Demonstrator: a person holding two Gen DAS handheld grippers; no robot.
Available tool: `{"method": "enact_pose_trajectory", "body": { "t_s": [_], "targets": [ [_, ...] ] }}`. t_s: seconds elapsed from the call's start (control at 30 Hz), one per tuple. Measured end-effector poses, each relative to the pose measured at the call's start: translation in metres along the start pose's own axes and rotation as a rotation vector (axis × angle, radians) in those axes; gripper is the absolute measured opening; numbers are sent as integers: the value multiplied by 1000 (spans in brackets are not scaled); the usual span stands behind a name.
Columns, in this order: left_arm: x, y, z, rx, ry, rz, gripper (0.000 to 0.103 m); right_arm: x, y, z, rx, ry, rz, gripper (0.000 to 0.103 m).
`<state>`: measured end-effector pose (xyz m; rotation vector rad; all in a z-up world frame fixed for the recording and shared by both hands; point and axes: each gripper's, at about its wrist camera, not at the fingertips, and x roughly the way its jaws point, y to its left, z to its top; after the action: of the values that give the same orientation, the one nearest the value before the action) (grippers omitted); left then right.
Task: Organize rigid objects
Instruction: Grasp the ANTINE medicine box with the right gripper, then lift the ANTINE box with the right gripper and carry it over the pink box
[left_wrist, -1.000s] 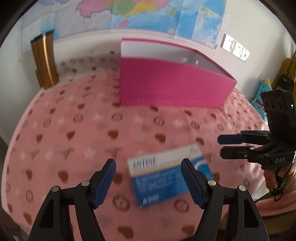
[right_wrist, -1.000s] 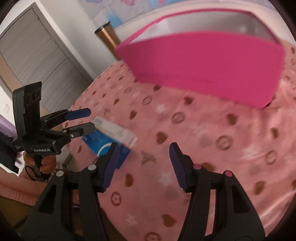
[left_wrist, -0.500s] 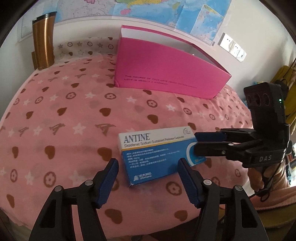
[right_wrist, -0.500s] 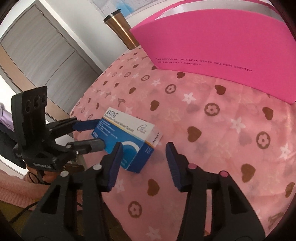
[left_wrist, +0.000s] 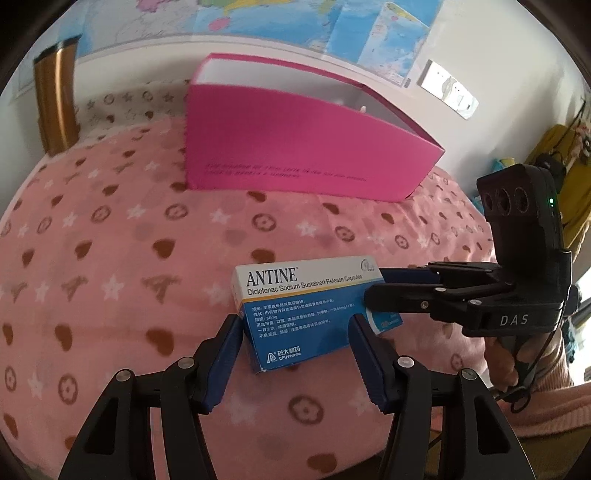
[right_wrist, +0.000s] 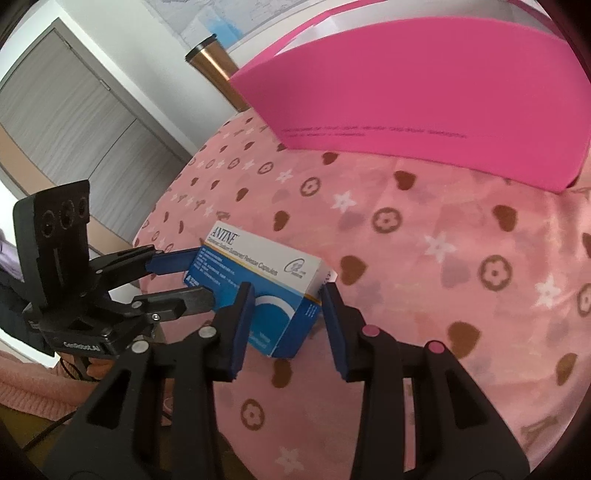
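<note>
Blue-padded fingers of your left gripper (left_wrist: 293, 354) stand parted around the near end of the blue-and-white cardboard medicine box (left_wrist: 306, 308); your right gripper (right_wrist: 288, 314) likewise spreads across its other end, contact unclear. It lies on the pink heart-patterned blanket (left_wrist: 110, 258), apart from the open magenta cardboard box (left_wrist: 295, 147) and bronze metal tumbler (left_wrist: 55, 110).

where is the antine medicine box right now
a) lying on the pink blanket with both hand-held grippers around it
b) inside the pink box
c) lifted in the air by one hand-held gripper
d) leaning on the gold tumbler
a: the medicine box lies flat on the blanket, the left hand-held gripper and right hand-held gripper open around it, well short of the pink box.
</note>
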<state>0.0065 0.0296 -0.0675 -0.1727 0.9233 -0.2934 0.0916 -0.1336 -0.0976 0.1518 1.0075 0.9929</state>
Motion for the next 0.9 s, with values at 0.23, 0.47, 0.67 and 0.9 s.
{"method": "enact_pose_trajectory", "body": {
  "t_s": [0.23,0.47,0.67,0.9],
  "targets": [
    [2,-12,19,28,-29,-18,60,-15,-10,3,32,-43,-44,41],
    [-1,-20,32,46,-59,-26,60,-23,-13,5,35,-72,-68,41],
    [-2,-28,39,65,-77,-22,60,-27,-13,5,30,-89,-85,41],
    [-3,-30,42,70,-86,-30,60,-34,-14,5,28,-111,-93,41]
  ]
}}
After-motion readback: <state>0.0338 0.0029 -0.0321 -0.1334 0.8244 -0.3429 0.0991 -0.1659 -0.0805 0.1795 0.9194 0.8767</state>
